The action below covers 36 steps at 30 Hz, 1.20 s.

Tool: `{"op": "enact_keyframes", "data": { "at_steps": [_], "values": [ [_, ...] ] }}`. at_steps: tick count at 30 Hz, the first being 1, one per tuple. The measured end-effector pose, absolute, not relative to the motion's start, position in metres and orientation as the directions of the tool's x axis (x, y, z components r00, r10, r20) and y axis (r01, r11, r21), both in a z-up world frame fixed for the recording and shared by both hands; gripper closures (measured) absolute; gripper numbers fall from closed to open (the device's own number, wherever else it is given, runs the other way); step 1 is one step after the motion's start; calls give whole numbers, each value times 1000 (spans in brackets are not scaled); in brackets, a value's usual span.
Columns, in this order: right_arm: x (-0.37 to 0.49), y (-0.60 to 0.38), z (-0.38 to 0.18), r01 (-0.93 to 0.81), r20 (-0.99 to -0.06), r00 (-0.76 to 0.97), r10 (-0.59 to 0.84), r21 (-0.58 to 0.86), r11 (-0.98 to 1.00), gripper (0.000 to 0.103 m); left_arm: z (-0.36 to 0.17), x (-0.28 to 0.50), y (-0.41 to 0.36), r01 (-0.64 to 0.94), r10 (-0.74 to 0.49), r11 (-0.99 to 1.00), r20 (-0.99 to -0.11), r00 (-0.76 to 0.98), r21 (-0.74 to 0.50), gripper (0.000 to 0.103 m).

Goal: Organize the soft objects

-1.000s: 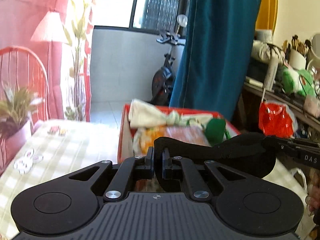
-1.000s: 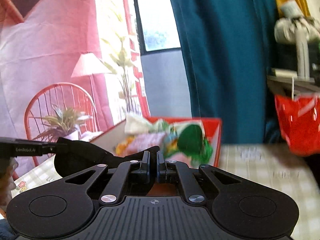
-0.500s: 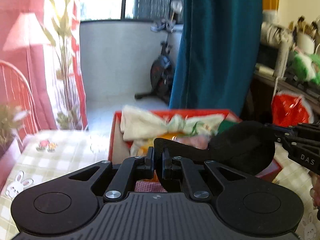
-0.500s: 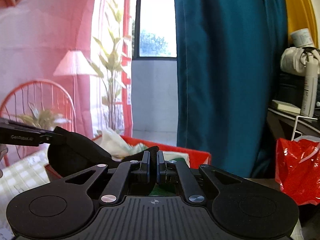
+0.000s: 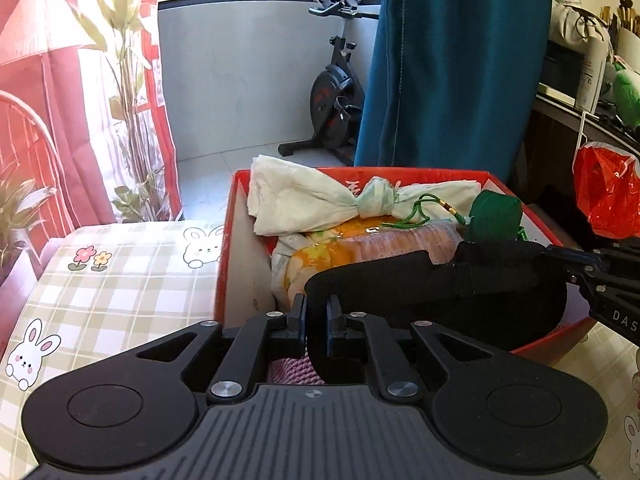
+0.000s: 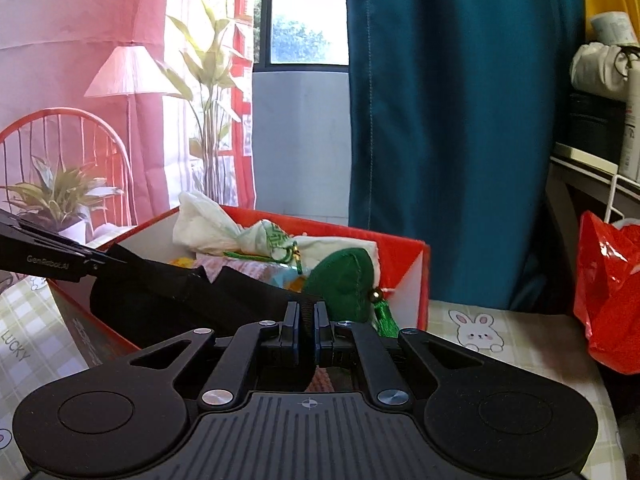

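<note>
A black padded fabric piece (image 5: 432,284) hangs stretched between my two grippers over a red box (image 5: 232,216). My left gripper (image 5: 317,316) is shut on its left end. My right gripper (image 6: 307,320) is shut on its other end; the black piece (image 6: 168,296) runs left toward the other gripper. The red box (image 6: 416,276) holds a knotted white cloth (image 5: 320,196), a green pouch with tassel (image 5: 496,216), an orange-pink bundle (image 5: 384,240) and a pink knit item (image 5: 292,368). The green pouch (image 6: 344,284) lies just past my right fingertips.
The box stands on a checked tablecloth with bunny prints (image 5: 100,280). A red plastic bag (image 6: 612,292) hangs at the right by a cluttered shelf. A teal curtain (image 5: 452,60), an exercise bike (image 5: 336,112) and a potted plant (image 6: 60,200) stand beyond.
Both grippers have moved lower and closer over the red box, still holding the black piece between them. The box contents now fill more of both views.
</note>
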State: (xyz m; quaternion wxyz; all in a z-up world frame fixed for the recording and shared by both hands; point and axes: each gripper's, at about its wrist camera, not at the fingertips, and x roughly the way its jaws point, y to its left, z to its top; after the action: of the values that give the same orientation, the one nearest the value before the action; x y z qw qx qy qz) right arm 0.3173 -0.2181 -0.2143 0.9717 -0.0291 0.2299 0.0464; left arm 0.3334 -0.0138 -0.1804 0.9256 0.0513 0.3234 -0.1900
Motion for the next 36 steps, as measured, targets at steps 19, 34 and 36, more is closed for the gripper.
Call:
{"op": "enact_keyframes", "data": {
  "at_steps": [19,34,36],
  "values": [
    [283,-220,-182,-65,-429,902,52,-15,998,18,-135,285,-14,358,-280,933,-544,791,41,0],
    [243,-202,-124,-45,-395,917,59,44,998,0,-84,232,7,278,-227,959,-438,870,55,0],
    [234,-197,-116,-39,-386,921,49,34,999,0,-73,223,7,261,-200,962,-441,875,82,0]
  ]
}}
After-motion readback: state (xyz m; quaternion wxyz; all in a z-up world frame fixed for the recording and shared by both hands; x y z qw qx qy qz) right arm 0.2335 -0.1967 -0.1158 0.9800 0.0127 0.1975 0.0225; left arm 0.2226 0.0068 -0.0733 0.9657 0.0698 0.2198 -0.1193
